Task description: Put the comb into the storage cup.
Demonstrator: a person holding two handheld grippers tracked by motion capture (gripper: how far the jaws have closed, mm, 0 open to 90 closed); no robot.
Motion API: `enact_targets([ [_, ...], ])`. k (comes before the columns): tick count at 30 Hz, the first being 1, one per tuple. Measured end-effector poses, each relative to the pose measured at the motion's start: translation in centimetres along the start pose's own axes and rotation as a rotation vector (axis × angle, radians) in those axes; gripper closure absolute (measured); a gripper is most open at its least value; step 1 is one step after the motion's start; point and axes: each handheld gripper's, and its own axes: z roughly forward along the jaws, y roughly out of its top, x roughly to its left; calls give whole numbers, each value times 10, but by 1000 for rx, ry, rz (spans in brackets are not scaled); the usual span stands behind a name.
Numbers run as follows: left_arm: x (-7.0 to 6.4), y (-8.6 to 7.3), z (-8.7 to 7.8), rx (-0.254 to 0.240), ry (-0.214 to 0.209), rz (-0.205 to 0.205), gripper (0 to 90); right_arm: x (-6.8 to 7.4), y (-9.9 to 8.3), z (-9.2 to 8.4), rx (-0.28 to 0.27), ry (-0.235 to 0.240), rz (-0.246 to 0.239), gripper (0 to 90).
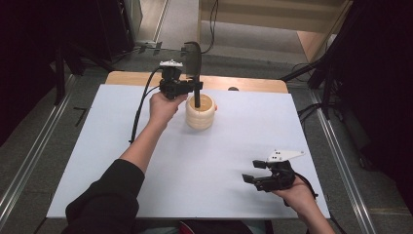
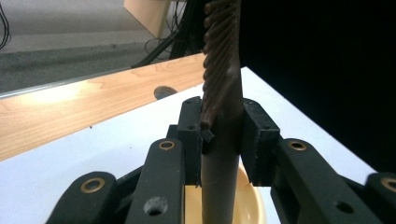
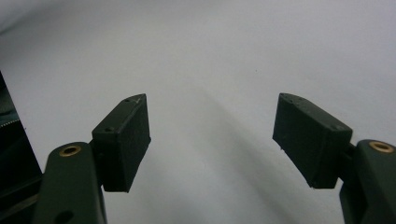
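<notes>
Showing left gripper (image 1: 191, 87) clamped on dark brush handle (image 2: 219, 154), brush (image 1: 193, 63) upright, bristle head up, lower handle end inside pale ribbed wooden holder (image 1: 200, 113). Holder stands on white table sheet (image 1: 122, 161), far centre, just beside left hand (image 1: 163, 106). Left gripper view: both pads (image 2: 257, 135) press handle sides, holder rim below. Right gripper (image 1: 257, 171) rests near front right corner, well apart from holder, jaws spread wide, nothing between them; right gripper view: bare sheet between pads (image 3: 123, 140).

Lab/recording setup; white board (image 1: 146, 161) on wooden table (image 1: 243, 84); metal rails (image 1: 29, 161); cables (image 1: 311, 109); dark stands.
</notes>
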Motion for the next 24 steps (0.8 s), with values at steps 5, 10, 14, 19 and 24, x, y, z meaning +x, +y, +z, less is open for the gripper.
enact_targets([
  [5,1,-3,4,-1,-4,7,726,-1,0,0,-1,3,4,254],
  [10,1,-7,8,6,-6,8,726,-1,0,0,0,3,3,254],
  [14,3,-12,11,1,-8,-3,726,-1,0,0,-2,3,-1,254],
  [19,7,-19,12,8,-14,-7,726,-1,0,0,-1,3,-2,254],
  [24,10,-23,14,17,-21,-5,725,0,0,1,0,5,-2,254],
])
